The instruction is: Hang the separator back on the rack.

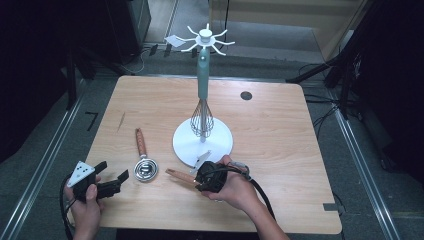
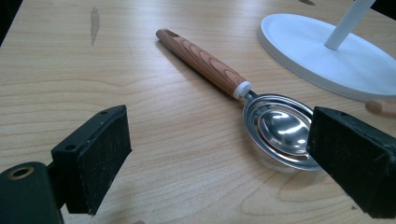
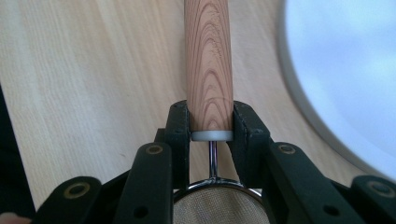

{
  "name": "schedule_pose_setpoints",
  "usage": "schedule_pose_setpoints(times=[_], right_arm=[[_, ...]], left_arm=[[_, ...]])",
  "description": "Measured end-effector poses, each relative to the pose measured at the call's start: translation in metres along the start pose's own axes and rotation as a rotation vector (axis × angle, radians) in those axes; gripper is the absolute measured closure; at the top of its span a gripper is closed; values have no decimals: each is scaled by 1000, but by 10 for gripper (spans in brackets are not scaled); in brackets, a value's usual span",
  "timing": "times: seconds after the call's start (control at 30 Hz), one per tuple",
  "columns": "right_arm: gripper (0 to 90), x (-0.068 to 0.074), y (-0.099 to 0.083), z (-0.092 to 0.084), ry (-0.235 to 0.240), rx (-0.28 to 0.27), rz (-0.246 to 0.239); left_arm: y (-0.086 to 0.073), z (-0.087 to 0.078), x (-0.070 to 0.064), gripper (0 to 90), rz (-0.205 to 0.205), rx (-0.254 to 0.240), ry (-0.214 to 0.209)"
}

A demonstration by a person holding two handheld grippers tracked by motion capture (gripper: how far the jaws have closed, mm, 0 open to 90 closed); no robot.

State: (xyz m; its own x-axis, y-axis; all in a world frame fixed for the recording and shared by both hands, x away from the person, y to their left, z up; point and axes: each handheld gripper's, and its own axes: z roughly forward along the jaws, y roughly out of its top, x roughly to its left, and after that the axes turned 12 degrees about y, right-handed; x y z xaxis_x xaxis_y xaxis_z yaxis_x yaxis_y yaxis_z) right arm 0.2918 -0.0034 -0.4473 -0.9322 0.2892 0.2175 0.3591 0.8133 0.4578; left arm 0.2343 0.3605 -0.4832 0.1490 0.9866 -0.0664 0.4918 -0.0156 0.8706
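Right gripper (image 3: pixel 211 122) clamps the strainer's wooden handle (image 3: pixel 208 65); left gripper (image 2: pixel 219 158) gapes.

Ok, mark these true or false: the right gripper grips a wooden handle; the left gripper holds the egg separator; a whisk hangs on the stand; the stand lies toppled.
1. The right gripper grips a wooden handle: true; its jaws clamp the end by the white collar.
2. The left gripper holds the egg separator: false; its jaws stand open and the separator lies on the table.
3. A whisk hangs on the stand: true.
4. The stand lies toppled: false; it is upright on its round base.
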Motion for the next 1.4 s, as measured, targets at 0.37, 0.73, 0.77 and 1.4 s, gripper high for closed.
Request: schedule_pose_setpoints(times=[0.37,0.73,0.77,1.4], right_arm=[[723,-19,-28,-27,-79,-87,88],[723,-32,-47,-46,-130,-157,161],[723,-35,-50,-48,-139,-171,173],[723,-46,-68,-73,-273,-337,263]], left_arm=[[0,0,0,69,-1,2,-2],[0,0,0,69,0,3,-3],[0,0,0,69,0,3,-2],[0,0,0,69,3,0,-2]])
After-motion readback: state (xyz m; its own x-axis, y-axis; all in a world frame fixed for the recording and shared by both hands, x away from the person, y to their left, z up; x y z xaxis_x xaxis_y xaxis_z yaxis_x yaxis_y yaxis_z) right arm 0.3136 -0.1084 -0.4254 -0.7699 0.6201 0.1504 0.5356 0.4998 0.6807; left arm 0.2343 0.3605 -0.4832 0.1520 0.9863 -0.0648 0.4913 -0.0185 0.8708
